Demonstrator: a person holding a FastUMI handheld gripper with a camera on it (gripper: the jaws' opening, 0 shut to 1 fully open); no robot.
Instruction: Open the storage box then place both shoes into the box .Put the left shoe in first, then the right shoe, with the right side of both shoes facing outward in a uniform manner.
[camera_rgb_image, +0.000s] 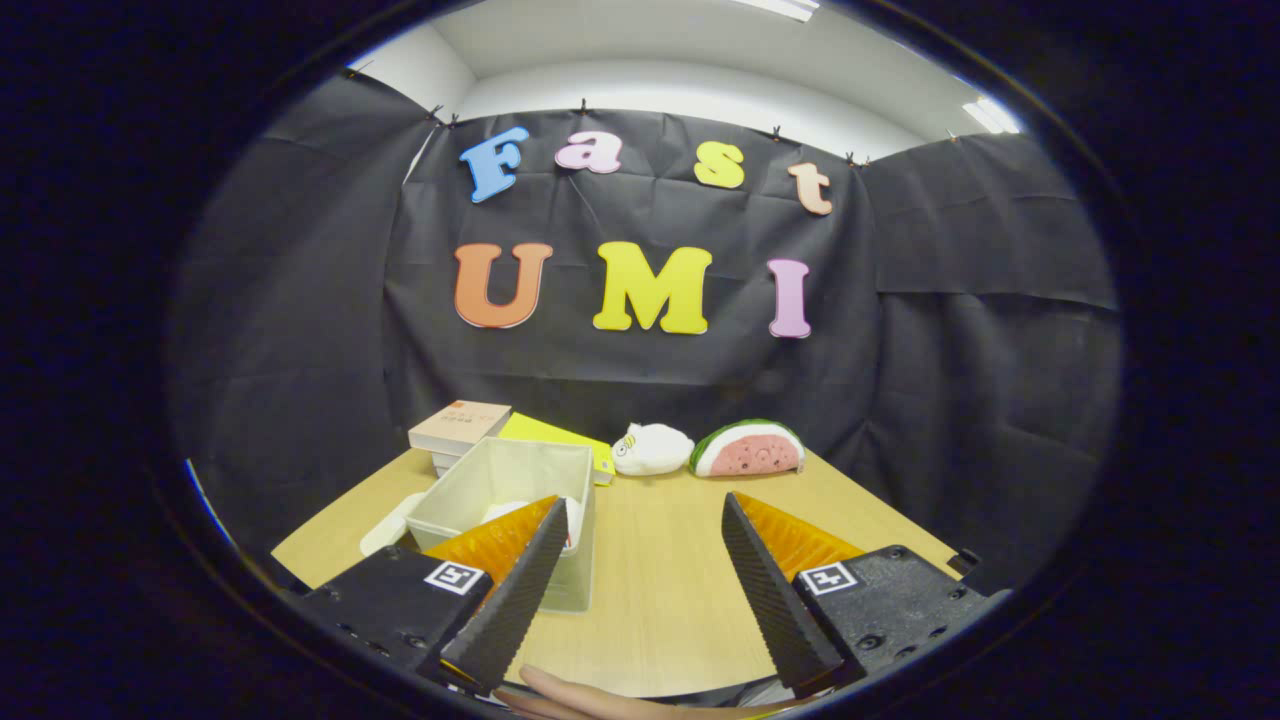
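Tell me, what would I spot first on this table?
Probably the watermelon-slice toy at the table's far edge, with a white plush toy beside it. Nearer, the open tool holds nothing; its orange-backed fingers spread wide, one in front of a clear storage box.

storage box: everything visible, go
The translucent plastic storage box sits upright and lidless on the wooden table, something white inside, too hidden to identify. A flat white piece, maybe its lid, lies alongside; books sit just behind. The open gripper's one finger overlaps it, contact unclear.
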